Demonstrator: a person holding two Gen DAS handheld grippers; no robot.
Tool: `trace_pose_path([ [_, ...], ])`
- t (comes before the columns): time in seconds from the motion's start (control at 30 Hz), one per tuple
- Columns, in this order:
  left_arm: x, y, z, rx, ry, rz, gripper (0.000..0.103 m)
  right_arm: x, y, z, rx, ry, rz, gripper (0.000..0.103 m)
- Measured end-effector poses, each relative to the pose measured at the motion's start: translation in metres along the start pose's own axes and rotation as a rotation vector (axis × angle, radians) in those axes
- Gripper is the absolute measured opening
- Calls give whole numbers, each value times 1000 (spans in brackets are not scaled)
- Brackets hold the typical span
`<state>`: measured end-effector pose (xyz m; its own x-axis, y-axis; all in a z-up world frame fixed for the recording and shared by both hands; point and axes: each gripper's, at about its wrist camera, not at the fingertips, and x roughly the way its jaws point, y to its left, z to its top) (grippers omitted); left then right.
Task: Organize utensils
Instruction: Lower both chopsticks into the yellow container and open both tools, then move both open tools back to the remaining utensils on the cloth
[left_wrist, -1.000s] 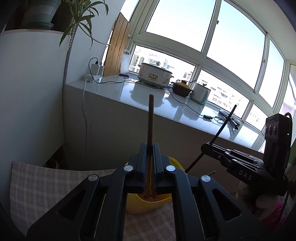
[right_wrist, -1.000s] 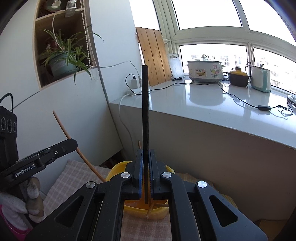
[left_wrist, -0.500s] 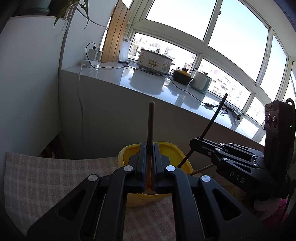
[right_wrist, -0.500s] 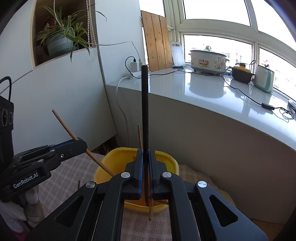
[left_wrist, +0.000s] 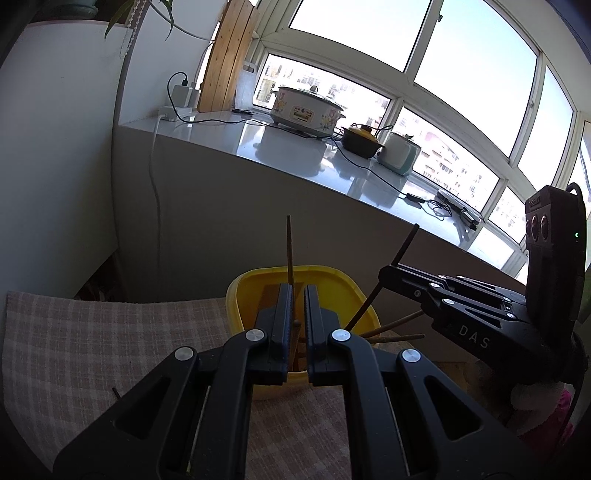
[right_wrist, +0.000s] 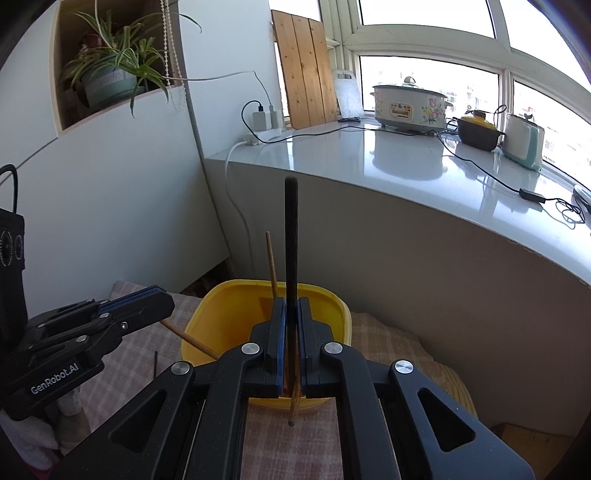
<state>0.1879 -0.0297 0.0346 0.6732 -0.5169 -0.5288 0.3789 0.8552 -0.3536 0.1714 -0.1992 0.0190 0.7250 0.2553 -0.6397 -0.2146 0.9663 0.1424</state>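
Observation:
A yellow tub (left_wrist: 332, 271) (right_wrist: 236, 286) stands on a checked cloth (left_wrist: 92, 332). My left gripper (left_wrist: 298, 291) (right_wrist: 162, 301) hangs over the tub's near-left rim, shut on the top end of a brown chopstick (right_wrist: 188, 340) that slopes down into the tub. My right gripper (right_wrist: 290, 301) (left_wrist: 384, 275) is shut on a black chopstick (right_wrist: 290, 240) (left_wrist: 404, 242) held upright, its lower end reaching down over the tub. Another brown chopstick (right_wrist: 271, 258) (left_wrist: 289, 251) leans inside the tub. Two more sticks (left_wrist: 393, 325) lie across its right rim.
A high white counter (right_wrist: 406, 177) with a cooker (right_wrist: 408, 107), pot, kettle and cables rises right behind the tub. A white wall (left_wrist: 55, 166) closes the left side. A short dark stick (right_wrist: 156, 363) lies on the cloth. A gloved hand (left_wrist: 535, 398) holds the right gripper.
Both grippers have tipped downward, so the tub shows more fully. The left gripper sank toward the tub, and the brown chopstick's top no longer sticks out above its jaws.

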Motion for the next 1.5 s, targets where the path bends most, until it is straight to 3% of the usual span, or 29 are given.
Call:
trace_pose_path([
  [0.63,-52,23,-18,-24,-48,38,4,-39,20,-5,-39,-87,7,4],
  [0.77,-61,33,-26,-35,-48,63,27,-48,27,-8,-50,-107,20,4],
  [0.87,-67,41,-33,-43,-45,81,28,-54,33,-10,-63,-120,28,5],
  [0.9,-70,44,-36,-44,-42,89,28,-55,35,-11,-65,-123,33,7],
  [1.03,-75,59,-49,-50,-18,125,36,-66,45,-20,-80,-155,70,39],
  [1.2,-76,88,-70,-98,34,172,36,-74,62,-36,-131,-170,95,41],
  [1.5,-61,126,-119,-191,164,196,36,-48,84,-84,-178,-26,182,41],
])
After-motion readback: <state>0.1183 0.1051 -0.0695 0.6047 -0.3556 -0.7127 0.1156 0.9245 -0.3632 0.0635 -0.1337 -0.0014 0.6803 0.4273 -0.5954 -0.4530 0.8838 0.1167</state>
